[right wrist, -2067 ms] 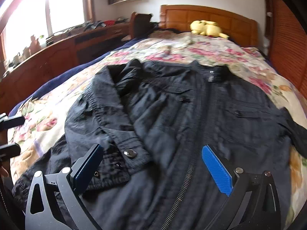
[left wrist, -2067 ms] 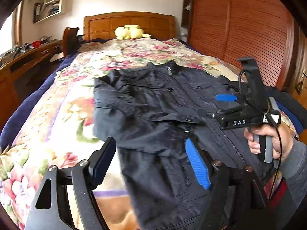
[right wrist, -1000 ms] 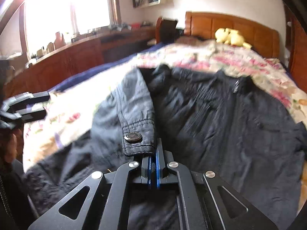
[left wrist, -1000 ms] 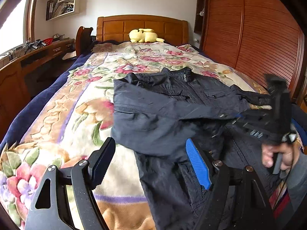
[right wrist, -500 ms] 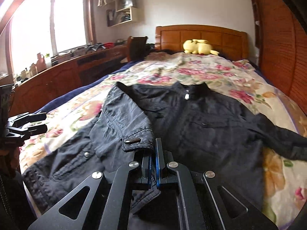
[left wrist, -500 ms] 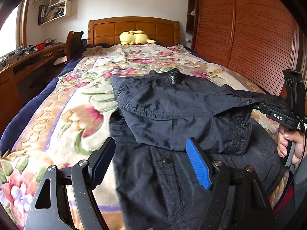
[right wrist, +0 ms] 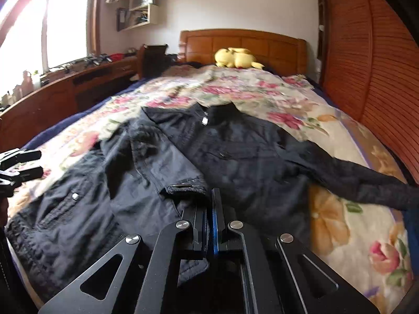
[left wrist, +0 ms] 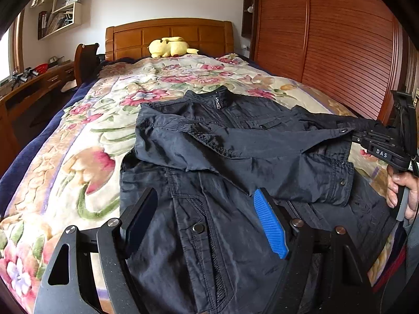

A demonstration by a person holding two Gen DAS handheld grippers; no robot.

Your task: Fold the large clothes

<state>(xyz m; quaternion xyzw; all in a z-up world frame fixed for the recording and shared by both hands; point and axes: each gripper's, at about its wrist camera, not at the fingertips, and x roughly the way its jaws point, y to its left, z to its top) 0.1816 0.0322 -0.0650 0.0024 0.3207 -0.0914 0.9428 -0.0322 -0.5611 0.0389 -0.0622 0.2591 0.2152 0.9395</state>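
A black jacket [left wrist: 209, 235] lies front up on the floral bedspread [left wrist: 86, 144], collar toward the headboard. Its left sleeve [left wrist: 262, 146] is folded across the chest and stretched to the right, where my right gripper [left wrist: 353, 137] is shut on the cuff. In the right wrist view the right gripper [right wrist: 212, 198] is shut, with the snap cuff [right wrist: 183, 187] pinched at its tips. The other sleeve [right wrist: 366, 183] trails off to the right. My left gripper [left wrist: 207, 217] hovers open over the jacket's lower front, holding nothing; it also shows at the left edge [right wrist: 21, 164].
A yellow plush toy [left wrist: 170, 47] rests against the wooden headboard [left wrist: 170, 31]. A slatted wooden wardrobe [left wrist: 340, 52] runs along the bed's right side. A cluttered desk [right wrist: 65, 83] and a chair [left wrist: 83, 60] stand to the left. A hand [left wrist: 400, 191] grips the right handle.
The right gripper closed on the sleeve cuff and carried it across the jacket to the right side, folding the sleeve over the chest. The left gripper stayed open and drifted sideways.
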